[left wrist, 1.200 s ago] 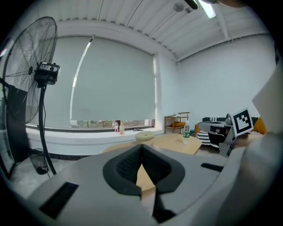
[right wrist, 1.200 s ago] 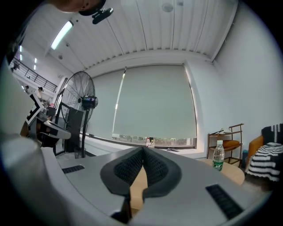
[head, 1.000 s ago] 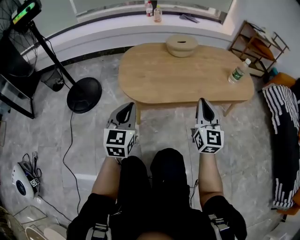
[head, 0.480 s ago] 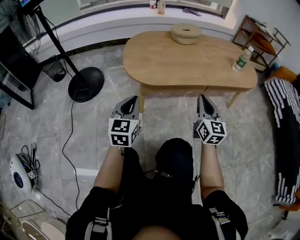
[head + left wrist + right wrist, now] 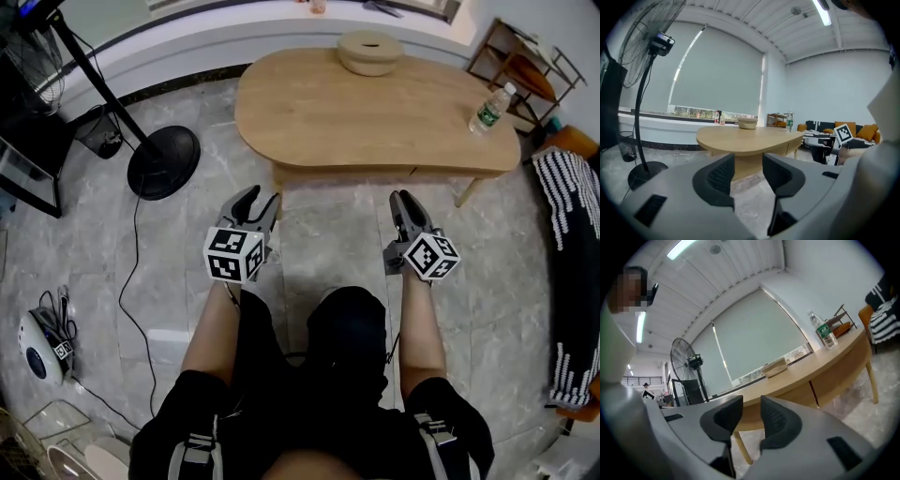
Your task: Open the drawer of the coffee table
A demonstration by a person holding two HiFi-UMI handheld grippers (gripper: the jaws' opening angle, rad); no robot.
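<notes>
1. Eyes on the drawer front (image 5: 347, 175): it sits flush in the near apron of the oval wooden coffee table (image 5: 375, 103), shut and facing the person.
2. The left gripper (image 5: 262, 200) hangs low over the marble floor (image 5: 328, 234), just short of the table's near edge. Its jaws have just been opening and stand wide apart, with nothing between them.
3. The right gripper (image 5: 405, 199) is level with it, near the apron's right part. Its jaws have also just been opening, there is a clear gap, and it is empty too.
4. Neither gripper touches the table.
5. On top, a round wooden container (image 5: 371, 52) sits at the far edge and a water bottle (image 5: 493, 107) stands upright at the right end.
6. Further out, a fan's round base (image 5: 163, 162) is on the left and a striped throw (image 5: 567, 234) on the right.
</notes>
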